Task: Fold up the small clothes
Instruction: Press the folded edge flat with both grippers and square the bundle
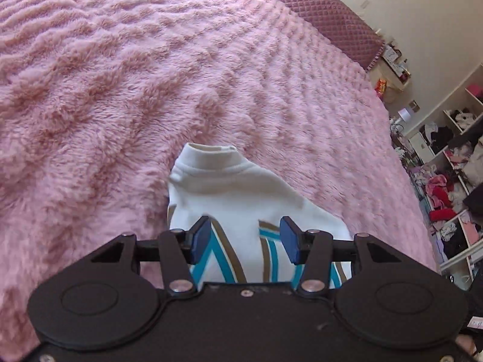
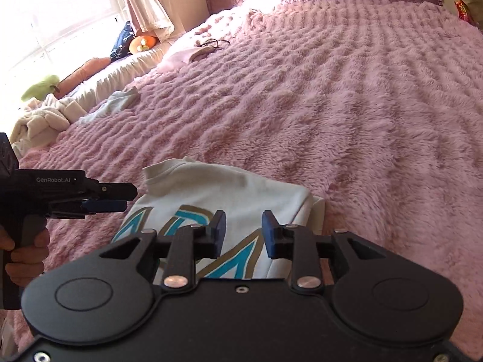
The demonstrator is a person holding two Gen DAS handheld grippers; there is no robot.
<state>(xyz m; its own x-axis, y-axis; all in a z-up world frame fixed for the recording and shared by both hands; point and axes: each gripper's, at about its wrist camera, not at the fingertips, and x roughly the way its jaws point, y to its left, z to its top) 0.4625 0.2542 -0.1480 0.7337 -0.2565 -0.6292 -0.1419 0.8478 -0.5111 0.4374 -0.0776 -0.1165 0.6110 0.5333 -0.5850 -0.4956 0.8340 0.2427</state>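
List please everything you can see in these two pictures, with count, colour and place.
small top: one, white with teal and brown stripes, folded on the blanket below both grippers
blanket: one, fluffy pink, covers the bed
headboard: one, quilted mauve, far end of the bed
white garment: one, on the blanket's left edge
pink items: small pile, far side of the blanket
shelves: white, full of mixed clothes, right of the bed
left gripper: black with blue pads, open, above the top
right gripper: same colours, open, above the top
hand: one, holding the left gripper's handle
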